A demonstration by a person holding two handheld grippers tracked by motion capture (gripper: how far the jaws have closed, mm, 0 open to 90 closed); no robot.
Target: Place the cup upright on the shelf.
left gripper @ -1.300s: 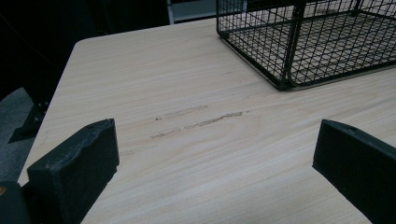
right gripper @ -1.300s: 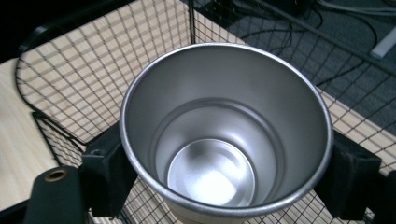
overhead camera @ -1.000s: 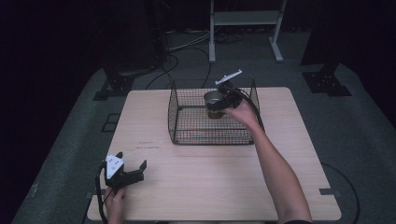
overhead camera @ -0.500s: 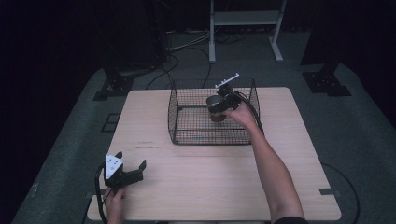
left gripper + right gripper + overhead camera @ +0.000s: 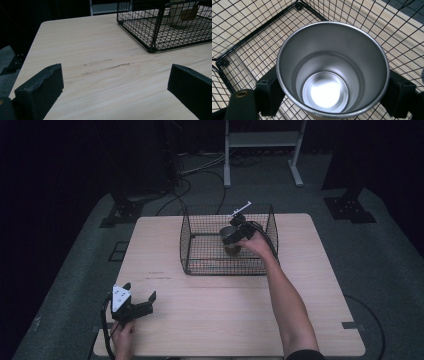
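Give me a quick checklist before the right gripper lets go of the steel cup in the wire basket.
1. Right gripper clamped on steel cup: ok.
2. Cup inside wire basket walls: ok.
3. Cup upright, mouth up: ok.
4. Cup resting on basket floor: cannot tell.
5. Cup empty: ok.
6. Left gripper open, on the table, away from the basket: ok.

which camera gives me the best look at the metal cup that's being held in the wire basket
The right gripper view. It looks straight down into the metal cup, showing its rim, empty shiny inside and a black jaw on each side. The high view shows it small, inside the wire basket at the right gripper. The left gripper view shows it pale behind the mesh.
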